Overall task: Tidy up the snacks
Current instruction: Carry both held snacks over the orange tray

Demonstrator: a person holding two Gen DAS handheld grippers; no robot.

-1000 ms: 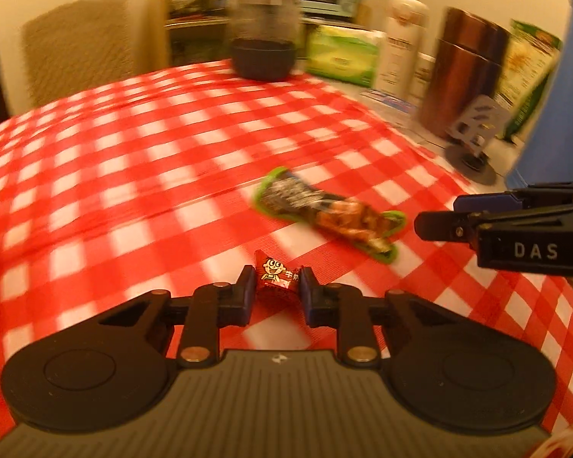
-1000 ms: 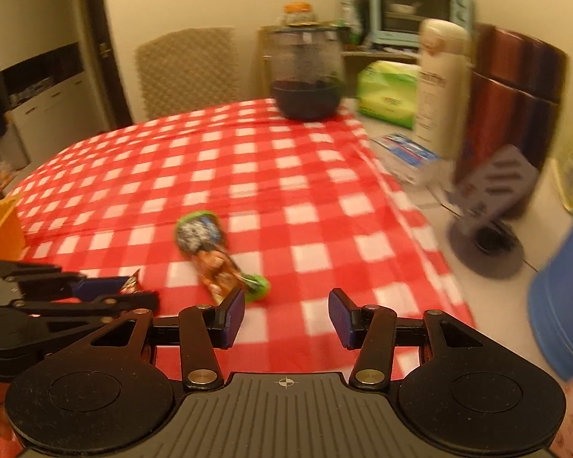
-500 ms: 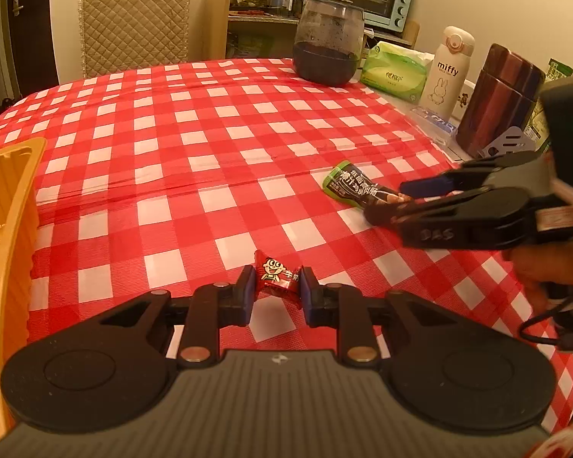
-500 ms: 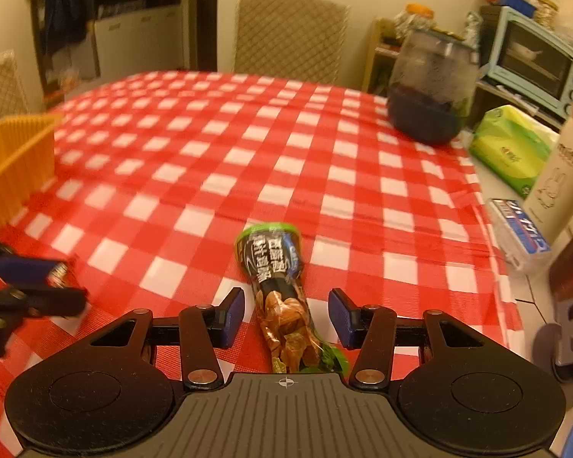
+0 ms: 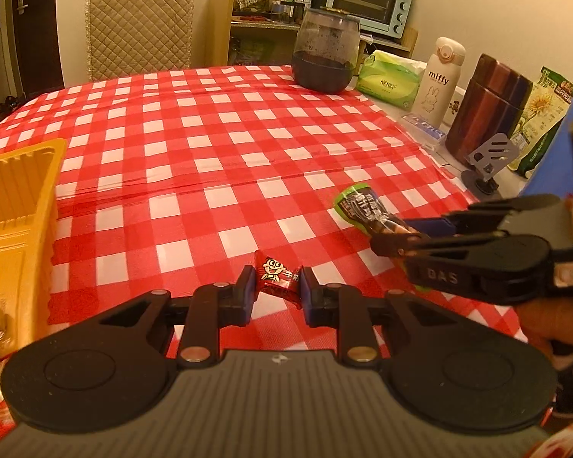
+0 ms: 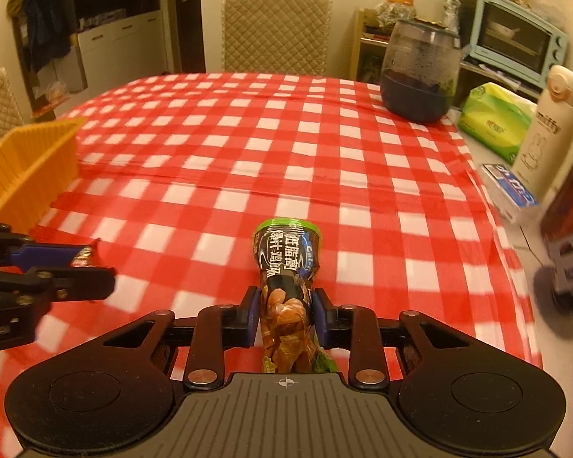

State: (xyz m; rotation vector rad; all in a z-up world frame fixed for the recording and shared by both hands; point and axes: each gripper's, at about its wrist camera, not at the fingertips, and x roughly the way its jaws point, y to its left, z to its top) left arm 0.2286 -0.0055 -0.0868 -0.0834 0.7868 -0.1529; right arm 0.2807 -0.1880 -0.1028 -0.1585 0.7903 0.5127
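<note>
On the checked table (image 6: 286, 145), each hand-held gripper is clenched on a snack: left (image 5: 275, 286) on red candy (image 5: 277, 278), right (image 6: 285, 315) on green packet (image 6: 286, 267). Both should be carried level to the yellow basket (image 6: 30, 164).

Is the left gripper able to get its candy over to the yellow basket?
Probably yes. The left gripper is shut on the red candy, and the yellow basket sits close on its left with only bare checkered tablecloth between them.

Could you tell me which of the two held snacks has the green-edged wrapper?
The long chicken snack packet in the right gripper; the left gripper holds a small red candy.
</note>
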